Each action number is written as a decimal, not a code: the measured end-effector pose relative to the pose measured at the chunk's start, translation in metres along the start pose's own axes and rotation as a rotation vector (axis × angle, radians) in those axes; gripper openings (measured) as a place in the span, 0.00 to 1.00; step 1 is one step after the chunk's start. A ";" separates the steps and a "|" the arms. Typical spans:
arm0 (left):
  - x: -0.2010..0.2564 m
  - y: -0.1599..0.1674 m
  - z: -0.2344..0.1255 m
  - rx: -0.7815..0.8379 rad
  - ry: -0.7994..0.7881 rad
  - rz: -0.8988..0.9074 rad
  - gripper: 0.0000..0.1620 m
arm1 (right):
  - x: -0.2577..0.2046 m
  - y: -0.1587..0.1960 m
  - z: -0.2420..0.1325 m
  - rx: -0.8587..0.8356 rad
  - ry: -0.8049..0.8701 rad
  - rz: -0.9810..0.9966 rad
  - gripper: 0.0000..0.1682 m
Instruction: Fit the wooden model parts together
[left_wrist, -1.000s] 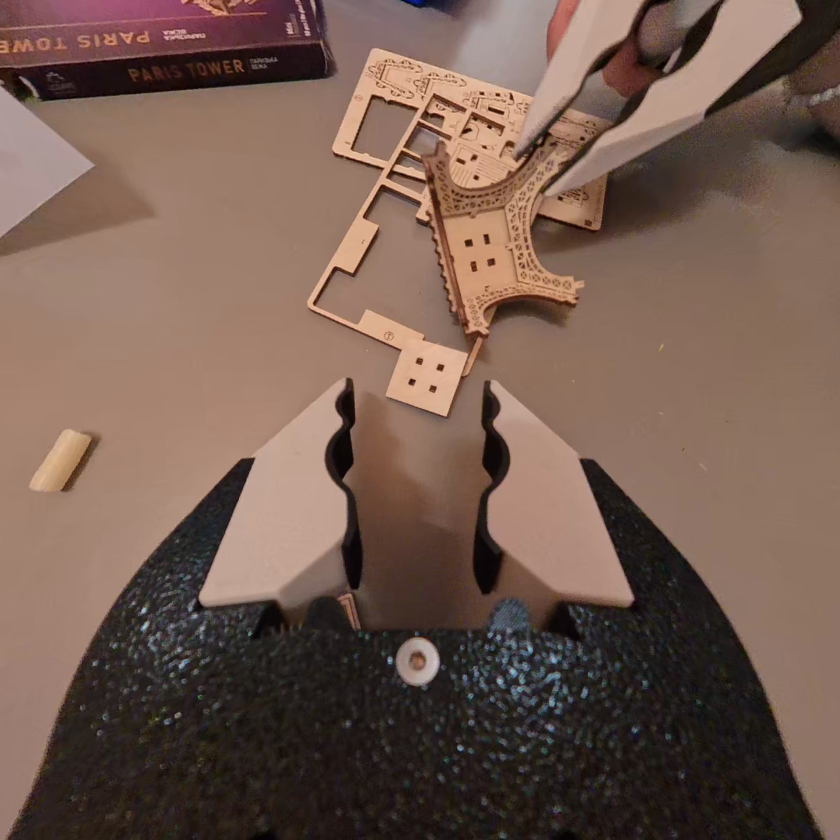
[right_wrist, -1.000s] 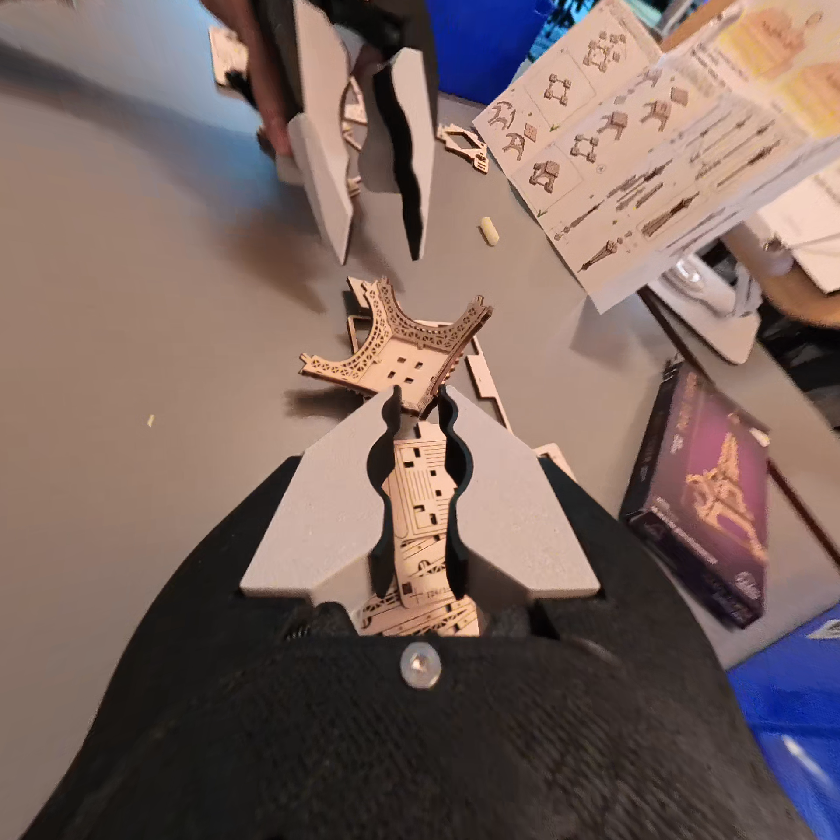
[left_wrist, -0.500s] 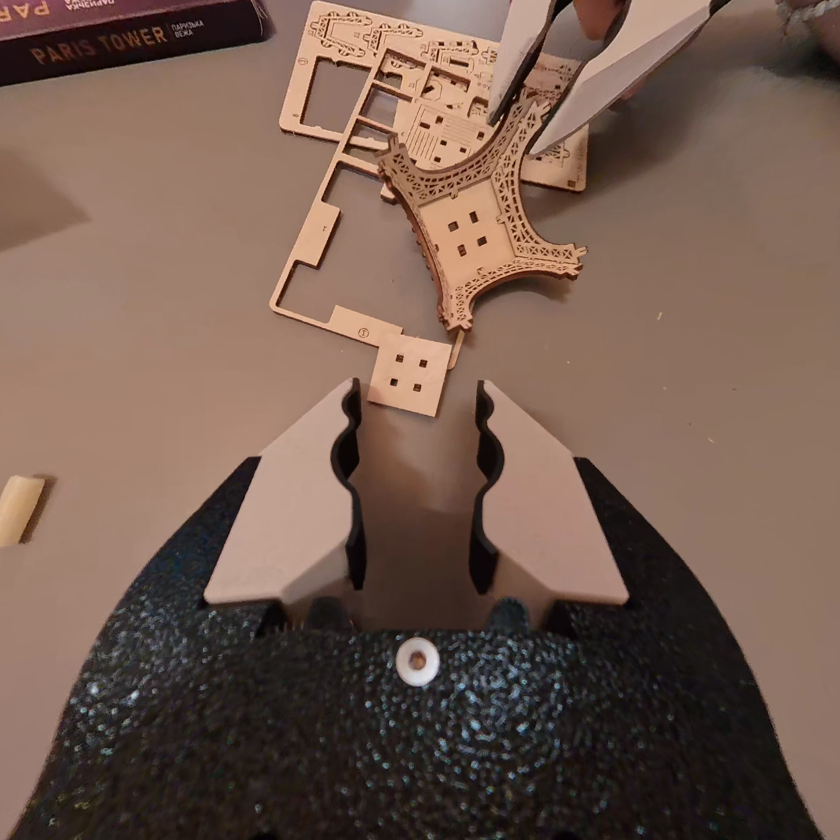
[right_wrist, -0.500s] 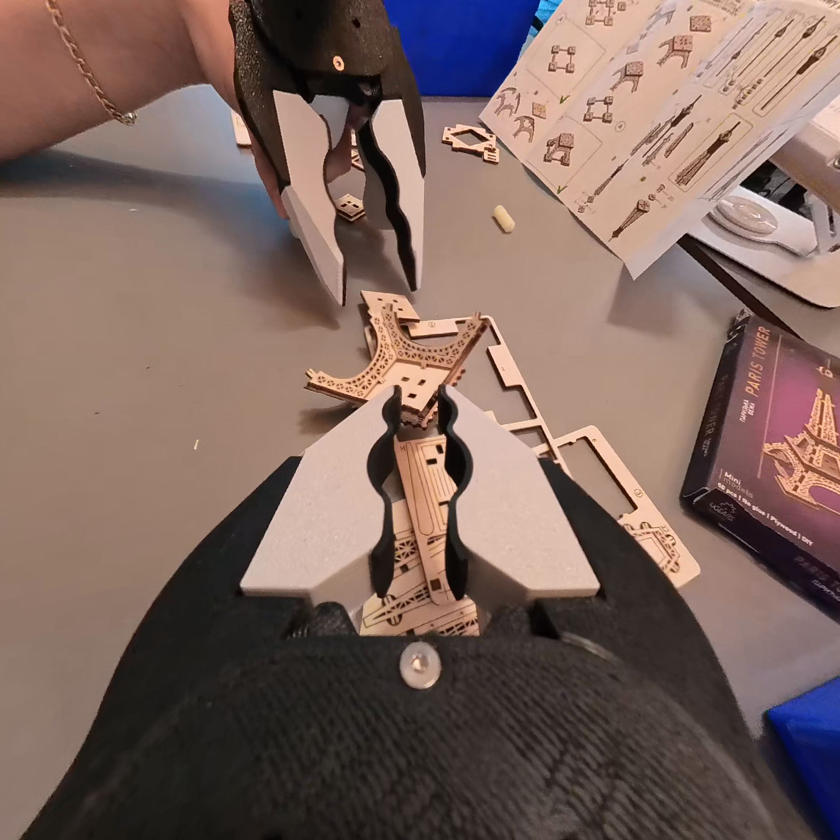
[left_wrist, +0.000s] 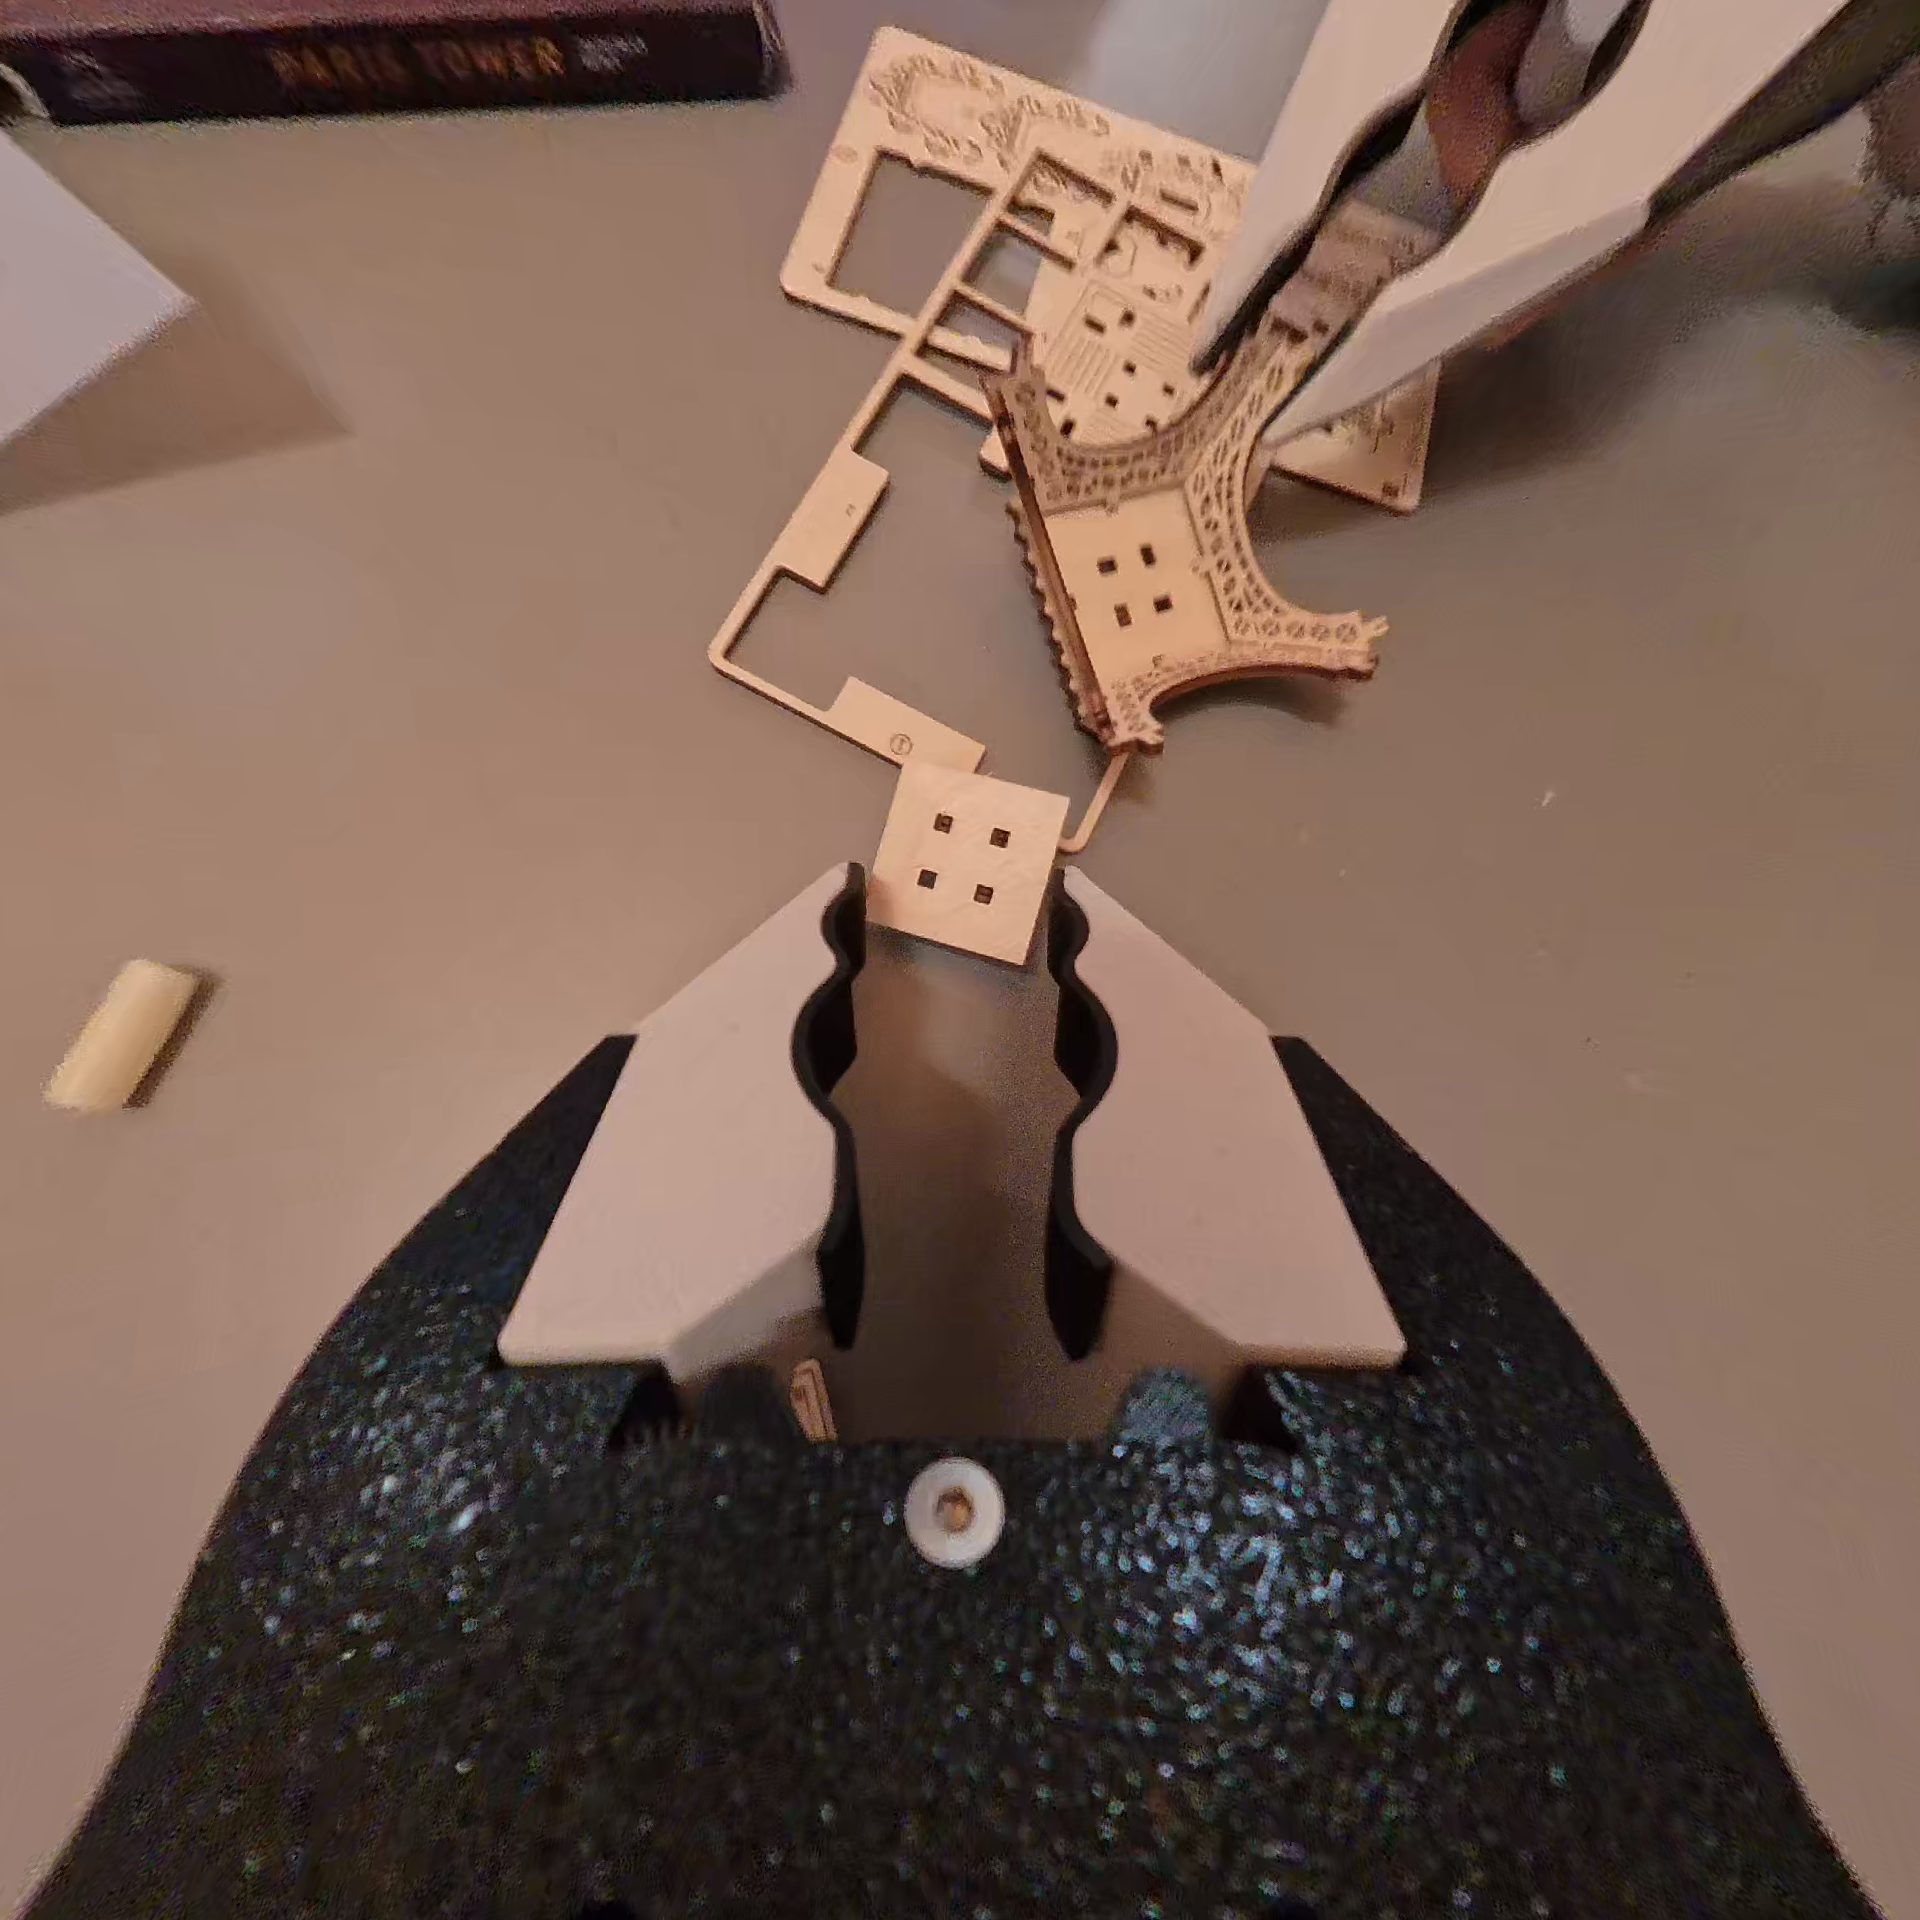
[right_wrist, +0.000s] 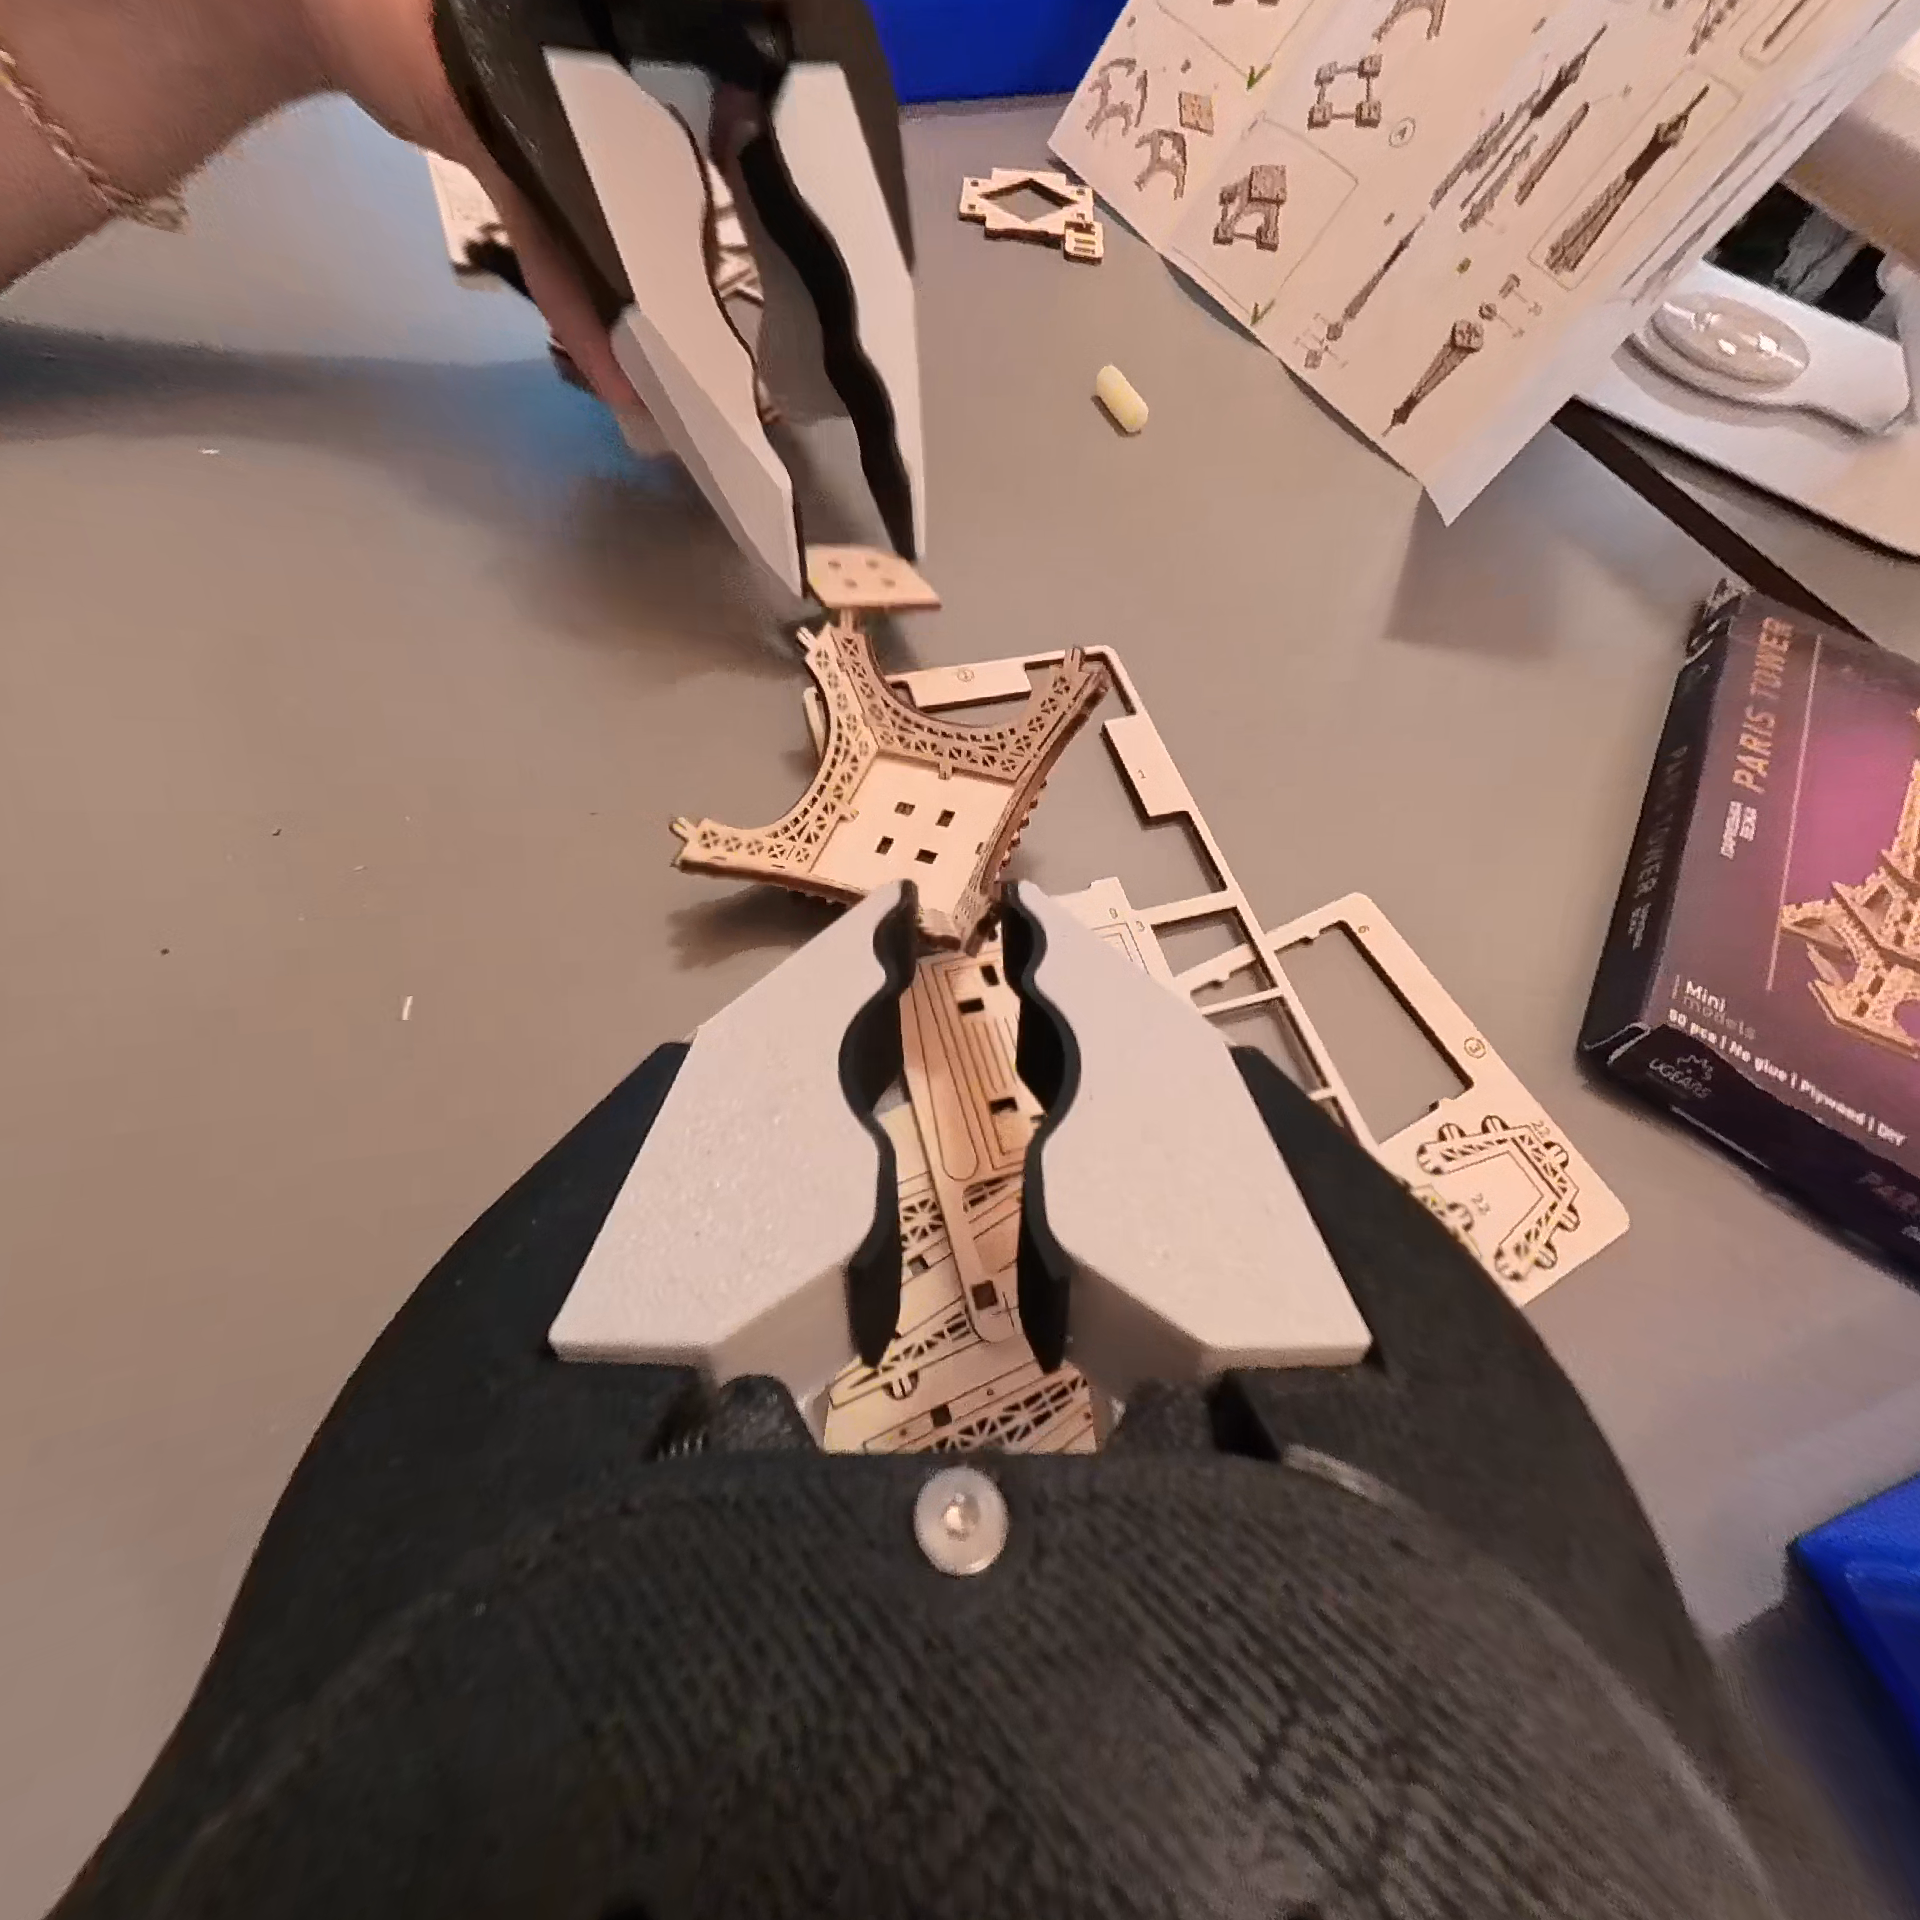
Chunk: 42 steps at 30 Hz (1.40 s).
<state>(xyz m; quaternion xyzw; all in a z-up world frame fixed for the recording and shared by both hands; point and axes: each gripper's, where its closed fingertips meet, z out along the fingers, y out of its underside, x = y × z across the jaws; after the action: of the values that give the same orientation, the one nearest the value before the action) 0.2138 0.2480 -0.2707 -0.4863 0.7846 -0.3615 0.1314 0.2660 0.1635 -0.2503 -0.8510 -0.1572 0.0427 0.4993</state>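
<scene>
On the grey table (left_wrist: 416, 727), our right hand-held gripper (right_wrist: 961, 904) pinches the tower base (right_wrist: 914, 800); our left hand-held gripper (left_wrist: 961, 904), jaws apart, straddles the square plate (left_wrist: 971, 868), which could skid away.

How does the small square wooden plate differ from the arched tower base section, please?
The small square plate is a single flat, plain piece; the arched tower base is assembled, with lattice legs splaying from its corners. The plate lies flat on the table between the open left tool's fingertips; the base is tilted, one leg pinched by the right tool. The plate looks much smaller than the base. Both are pale plywood with four square holes.
</scene>
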 end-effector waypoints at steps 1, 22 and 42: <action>0.001 -0.005 -0.005 0.022 -0.016 -0.016 0.20 | 0.001 0.002 0.001 -0.008 0.001 0.012 0.08; 0.032 -0.043 0.044 -0.007 -0.278 -0.071 0.20 | 0.000 0.005 0.005 -0.043 0.024 0.129 0.08; 0.032 -0.041 0.028 -0.032 -0.128 -0.194 0.24 | -0.011 -0.001 0.004 -0.024 -0.018 0.063 0.09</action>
<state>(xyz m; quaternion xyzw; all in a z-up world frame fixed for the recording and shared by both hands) 0.2408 0.1973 -0.2572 -0.5841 0.7296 -0.3279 0.1379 0.2540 0.1638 -0.2526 -0.8612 -0.1352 0.0644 0.4858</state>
